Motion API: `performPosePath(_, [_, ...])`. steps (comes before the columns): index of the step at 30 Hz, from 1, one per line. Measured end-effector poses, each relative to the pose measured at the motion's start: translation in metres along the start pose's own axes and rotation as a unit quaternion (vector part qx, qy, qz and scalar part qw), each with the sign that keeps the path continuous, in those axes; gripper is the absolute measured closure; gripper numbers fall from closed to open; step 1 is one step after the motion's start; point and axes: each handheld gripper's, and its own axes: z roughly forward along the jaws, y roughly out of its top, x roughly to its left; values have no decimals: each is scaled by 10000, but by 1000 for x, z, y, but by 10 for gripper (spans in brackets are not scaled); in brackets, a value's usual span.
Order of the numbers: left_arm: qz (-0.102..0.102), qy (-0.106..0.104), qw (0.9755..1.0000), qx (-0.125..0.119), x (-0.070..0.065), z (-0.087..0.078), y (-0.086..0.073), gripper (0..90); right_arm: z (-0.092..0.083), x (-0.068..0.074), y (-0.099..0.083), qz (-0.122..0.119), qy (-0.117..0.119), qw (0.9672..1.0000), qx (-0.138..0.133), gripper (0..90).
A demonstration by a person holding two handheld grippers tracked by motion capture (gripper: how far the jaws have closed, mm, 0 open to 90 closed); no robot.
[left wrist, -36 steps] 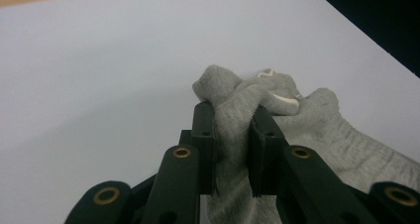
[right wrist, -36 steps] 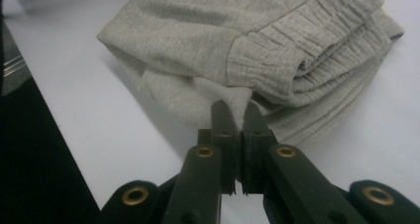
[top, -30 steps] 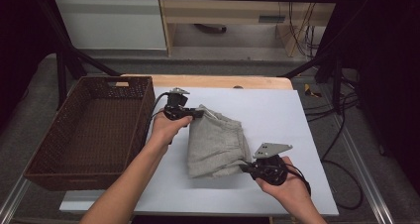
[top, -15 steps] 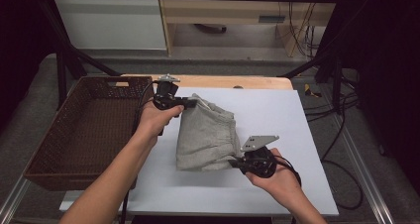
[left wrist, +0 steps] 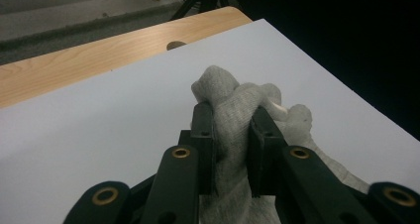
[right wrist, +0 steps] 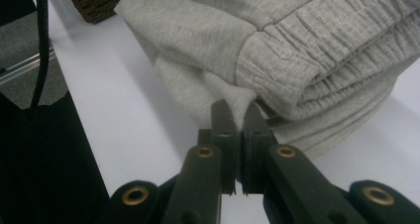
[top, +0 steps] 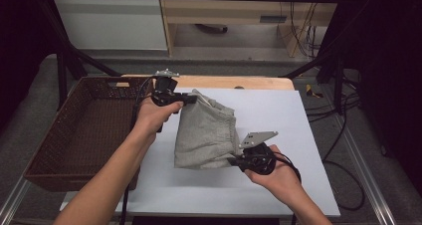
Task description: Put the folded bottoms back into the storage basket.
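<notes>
Table point(top: 308, 135): a white sheet covers most of its top; a strip of bare wood shows along the far edge, seen also in the left gripper view point(left wrist: 74, 65).
Basket point(top: 54, 150): dark brown wicker, rectangular, standing at the left edge of the table, partly off the white sheet, with its inside in shadow.
Grey garment point(top: 206, 133): folded grey sweat fabric with a gathered elastic band, hanging between the two grippers over the middle of the white sheet, just right of the basket; its far upper corner is raised, and its lower edge looks close to the sheet, though contact cannot be told. In the right gripper view point(right wrist: 297, 60) the gathered band lies in stacked folds over the sheet.
Left gripper point(top: 191, 99): held in the person's left hand point(top: 154, 116) beside the far right corner of the basket, pointing right toward the garment.
Left jaws: closed on a bunched corner of the garment; in the left gripper view point(left wrist: 232, 149) the cloth fills the gap between them and bulges out above their tips.
Right gripper point(top: 233, 161): held in the person's right hand point(top: 276, 177) at the near right side of the garment, a grey three-cornered plate on top.
Right jaws: nearly together, pinching a thin fold at the garment's near corner, seen in the right gripper view point(right wrist: 237, 117).
</notes>
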Motion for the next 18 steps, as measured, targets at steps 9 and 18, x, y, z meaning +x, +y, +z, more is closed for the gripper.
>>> performPosePath(9, [33, 69, 10000, -64, -2, -6, 4, 769, 8, 0, 4, -131, 3, 9999, 17, 875])
performPosePath(18, [128, 109, 9998, -122, -2, -21, 14, 768, 11, 5, 15, -156, 68, 9998, -61, 875])
